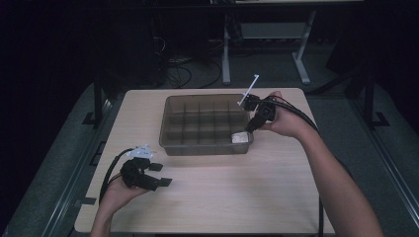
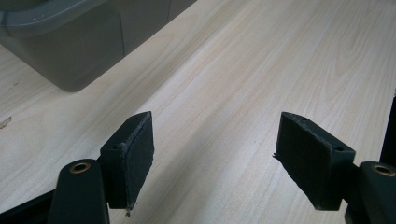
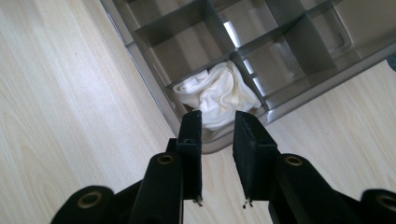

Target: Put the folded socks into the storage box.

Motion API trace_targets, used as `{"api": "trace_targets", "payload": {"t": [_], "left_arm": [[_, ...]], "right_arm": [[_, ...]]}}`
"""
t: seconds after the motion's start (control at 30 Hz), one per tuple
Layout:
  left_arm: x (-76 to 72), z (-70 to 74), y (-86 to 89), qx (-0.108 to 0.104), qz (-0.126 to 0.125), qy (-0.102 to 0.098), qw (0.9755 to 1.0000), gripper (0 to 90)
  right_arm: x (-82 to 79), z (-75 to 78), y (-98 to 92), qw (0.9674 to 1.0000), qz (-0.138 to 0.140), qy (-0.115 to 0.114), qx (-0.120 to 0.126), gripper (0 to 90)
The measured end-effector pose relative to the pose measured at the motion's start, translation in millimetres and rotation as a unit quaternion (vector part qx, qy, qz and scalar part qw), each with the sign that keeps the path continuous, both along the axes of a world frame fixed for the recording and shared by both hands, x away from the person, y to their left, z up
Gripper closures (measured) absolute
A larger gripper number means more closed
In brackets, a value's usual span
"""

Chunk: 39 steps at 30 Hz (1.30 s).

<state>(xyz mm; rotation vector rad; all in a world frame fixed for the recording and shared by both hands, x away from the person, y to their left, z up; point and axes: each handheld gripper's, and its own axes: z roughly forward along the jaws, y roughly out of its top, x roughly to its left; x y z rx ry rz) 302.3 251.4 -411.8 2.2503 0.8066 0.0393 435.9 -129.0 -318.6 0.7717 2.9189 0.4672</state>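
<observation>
Already done, by look of it: white cloth (image 3: 219,95) bunched in corner box of grey tray (image 1: 170,148), near right side. Right gripper (image 3: 218,126) just above cloth, jaws narrow, nothing between them, not touching. Left gripper (image 2: 215,158) well apart on table (image 1: 237,197), jaws wide, holding nothing. Other boxes look bare. Left to do: maybe just pull right hand (image 1: 286,121) away.

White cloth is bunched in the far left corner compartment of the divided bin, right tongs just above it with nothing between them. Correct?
Not quite. The white cloth sits in the near right corner compartment of the divided bin, not the far left; the high view shows it. The rest stands: the right tongs hang just above it with nothing between them, as the right gripper view shows.
</observation>
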Motion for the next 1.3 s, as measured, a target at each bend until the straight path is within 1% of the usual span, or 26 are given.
{"api": "trace_targets", "payload": {"t": [0.3,0.37,0.53,0.93,1.3], "left_arm": [[-0.1,-0.3,-0.3,0.0,0.0,0.0,1.0,27.7],[0.2,-1.0,-0.1,0.0,-0.001,0.0,1.0,27.7],[0.5,-1.3,-0.4,0.001,-0.002,-0.001,1.0,27.6],[0.8,-2.7,-1.9,0.004,-0.004,0.003,1.0,27.6],[0.2,-2.1,-1.4,0.005,-0.003,0.001,1.0,27.3]], "right_arm": [[-8.3,8.3,-10.7,1.0,-0.005,-0.004,0.004,71.9],[-10.6,9.6,-13.6,0.9999,-0.008,0.0,0.008,71.5],[-16.4,11.2,-22.1,0.9999,-0.012,-0.002,0.011,71.3],[-27.1,9.7,-46.0,0.9992,-0.031,0.0,0.026,70.0],[-35.1,4.0,-56.6,0.9987,-0.037,0.004,0.035,68.9]]}}
